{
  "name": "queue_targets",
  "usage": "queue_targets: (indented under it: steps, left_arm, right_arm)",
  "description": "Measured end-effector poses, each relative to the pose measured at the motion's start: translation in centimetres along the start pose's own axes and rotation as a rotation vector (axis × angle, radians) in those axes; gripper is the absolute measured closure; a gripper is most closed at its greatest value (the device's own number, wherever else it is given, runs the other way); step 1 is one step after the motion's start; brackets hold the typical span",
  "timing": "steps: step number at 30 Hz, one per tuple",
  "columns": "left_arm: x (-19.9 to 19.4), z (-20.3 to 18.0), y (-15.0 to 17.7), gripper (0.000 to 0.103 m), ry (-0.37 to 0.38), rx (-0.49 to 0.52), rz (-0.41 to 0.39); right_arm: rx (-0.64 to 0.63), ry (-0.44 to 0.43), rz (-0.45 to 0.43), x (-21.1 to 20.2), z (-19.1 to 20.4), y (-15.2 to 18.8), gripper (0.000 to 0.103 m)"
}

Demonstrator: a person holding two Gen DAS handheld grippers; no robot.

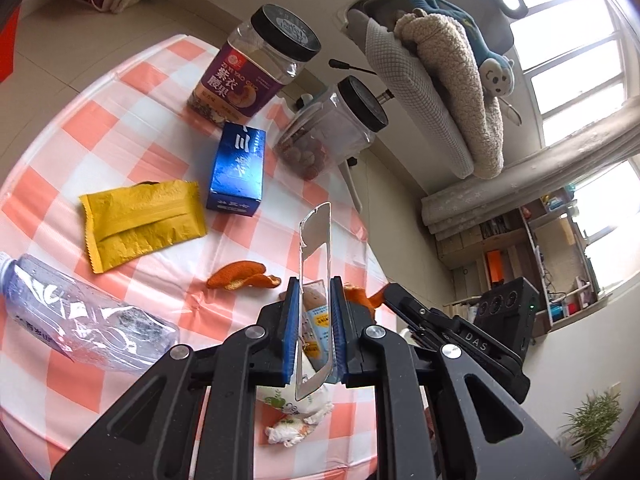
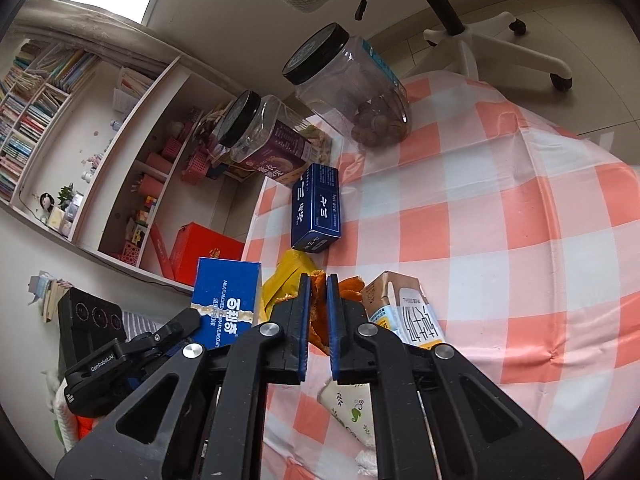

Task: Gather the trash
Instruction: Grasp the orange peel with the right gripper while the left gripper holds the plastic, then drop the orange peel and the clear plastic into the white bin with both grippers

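My left gripper is shut on an opened silver-lined snack wrapper and holds it upright above the checked tablecloth. My right gripper is shut on a piece of orange peel. More orange peel lies on the cloth ahead of the left gripper. A crushed clear plastic bottle lies at the left. A crumpled tissue lies under the left gripper. A small milk carton lies right of the right gripper.
Two black-lidded plastic jars, a blue box and a yellow tissue pack sit on the table. A blue biscuit box is at the table's left edge. An office chair stands beyond.
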State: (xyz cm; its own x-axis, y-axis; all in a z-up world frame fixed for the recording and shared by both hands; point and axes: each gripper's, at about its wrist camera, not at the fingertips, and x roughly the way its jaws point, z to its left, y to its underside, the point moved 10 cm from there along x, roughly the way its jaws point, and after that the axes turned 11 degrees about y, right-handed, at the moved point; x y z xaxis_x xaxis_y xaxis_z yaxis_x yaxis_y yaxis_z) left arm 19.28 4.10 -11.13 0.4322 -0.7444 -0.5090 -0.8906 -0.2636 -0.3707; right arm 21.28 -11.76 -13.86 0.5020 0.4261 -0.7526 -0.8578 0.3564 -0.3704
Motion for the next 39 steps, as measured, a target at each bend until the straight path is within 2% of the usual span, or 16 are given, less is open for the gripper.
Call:
queue_targets:
  steps: [7,13,18,22,29,39]
  left_arm:
    - [-0.1,0.9,-0.1,0.088,-0.252,0.165,-0.028]
    - [-0.4,0.7,-0.4,0.088,-0.37,0.265,-0.076]
    - [-0.1,-0.3,-0.5,0.088,-0.436,0.344,-0.099]
    - [0.0,-1.6,-0.4,0.088,-0.447,0.37,-0.129]
    - [0.2,-4.6,-0.5,0.088,-0.435,0.424,-0.187]
    - [1.8,-7.8,0.9,0.088,-0.402,0.467,-0.188]
  right_arm:
    - [-0.092,0.158,-0.088,-0.7,-0.8,-1.1,0.096]
    - [-0.108,0.219,-0.131,-1.5,-1.8,-1.8,0.096]
    - [-0.139,0.255,-0.164,-2.3,-1.7,-1.9,0.096]
    - [-0.151,0.276,-0.176,-3.0,-1.7,-1.8,0.096]
    - [-0.161,0.31,-0.253,-5.9,-2.3,-2.6,0.096]
    - [-0.121,0.356,-0.317,-10.5,-5.5,-3.1,0.096]
